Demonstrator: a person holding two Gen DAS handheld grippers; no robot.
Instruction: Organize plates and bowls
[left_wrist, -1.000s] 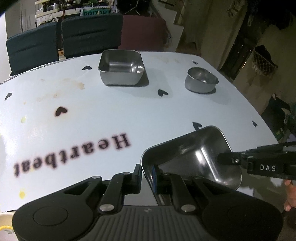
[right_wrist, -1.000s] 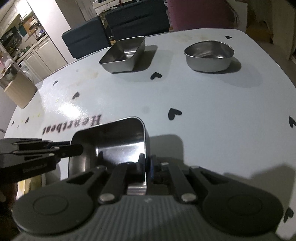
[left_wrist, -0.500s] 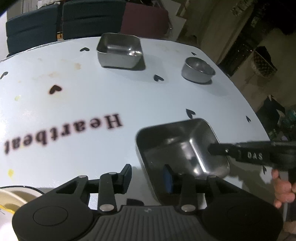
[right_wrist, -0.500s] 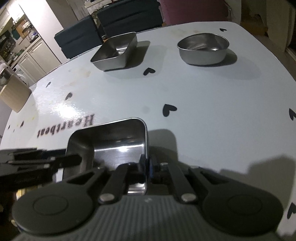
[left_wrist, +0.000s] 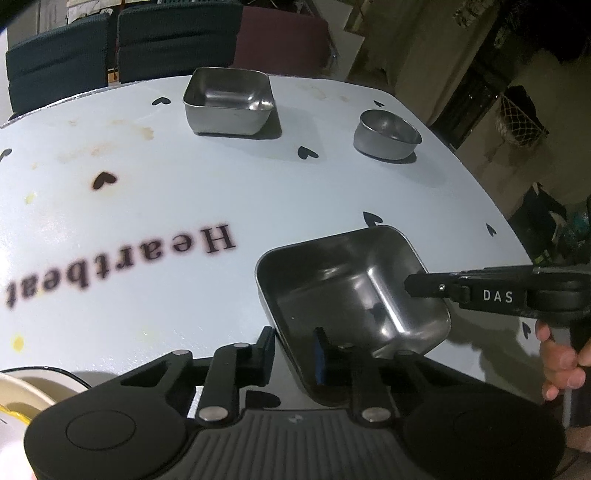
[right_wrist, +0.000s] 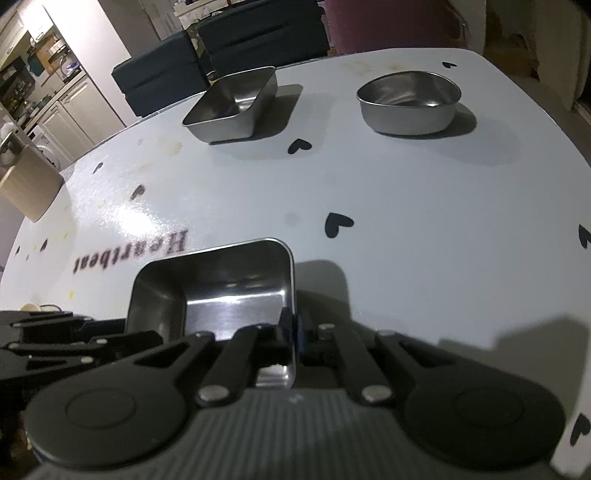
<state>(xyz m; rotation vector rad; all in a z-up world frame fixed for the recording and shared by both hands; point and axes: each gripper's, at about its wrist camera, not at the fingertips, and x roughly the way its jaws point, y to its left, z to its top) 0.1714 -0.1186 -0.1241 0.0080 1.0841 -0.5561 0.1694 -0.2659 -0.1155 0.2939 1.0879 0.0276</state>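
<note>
A: Where is the square steel dish (left_wrist: 354, 291) right now?

B: At the near edge of the pale surface (left_wrist: 221, 192), just in front of both tools. The right gripper (right_wrist: 294, 332) has its jaws pressed together on the dish's right wall, one inside and one outside.

A: And the left gripper (left_wrist: 293, 354)?

B: Its jaws straddle the near left wall with a gap showing. They have just been narrowing, yet the pads do not look pressed on the metal. The rim passes between them.

A: Is the dish resting flat or lifted?

B: Hard to say. From the left camera it looks tipped, but its base is hidden behind the gripper body, so I cannot tell whether it touches the surface.

A: What else is out there?

B: A second square dish (left_wrist: 229, 101) at the far side, and a round bowl (left_wrist: 386, 134) to its right, well apart from each other. Both look empty. Black hearts and the word "Heartbeat" are printed on the surface; the lettering is blurred.

A: Anything cut off?

B: A cream rim (left_wrist: 33, 387) pokes in at the lower left of the left view; I cannot make out what it is. A few fingers (left_wrist: 561, 363) show at the right edge, below the right tool's handle. Dark chairs (left_wrist: 122, 40) sit behind the far edge, in dim light
</note>
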